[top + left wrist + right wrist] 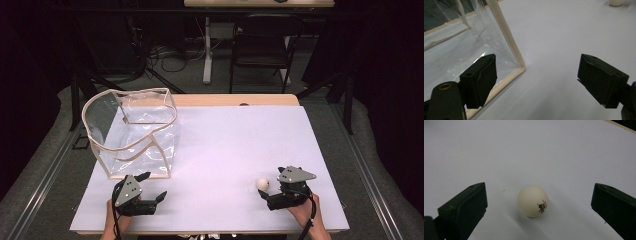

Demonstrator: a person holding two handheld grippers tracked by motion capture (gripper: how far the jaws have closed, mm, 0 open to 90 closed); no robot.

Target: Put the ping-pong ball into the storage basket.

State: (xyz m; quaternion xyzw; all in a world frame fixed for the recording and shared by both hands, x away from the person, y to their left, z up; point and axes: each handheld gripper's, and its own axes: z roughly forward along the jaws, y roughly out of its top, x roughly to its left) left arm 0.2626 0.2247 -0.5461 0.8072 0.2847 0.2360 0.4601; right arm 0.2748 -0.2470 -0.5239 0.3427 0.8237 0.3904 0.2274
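A small white ball (262, 184) (533, 200) with red print rests on the white table cover (225, 135), near the front right. My right gripper (269, 185) (539, 192) is open, one jaw on each side of the ball with a clear gap to both. At the left stands a clear plastic bag (132, 132) (509, 37) with cream trim, its mouth open upward. My left gripper (154, 186) (537, 72) is open just in front of the bag's near right corner, holding nothing. The ball (616, 2) also shows far off in the left gripper view.
The white cover lies on a wooden table whose far edge (235, 100) is bare. Behind the table stand a dark chair (262, 40) and a white desk leg (207, 50), with cables on the floor. Dark curtains close both sides.
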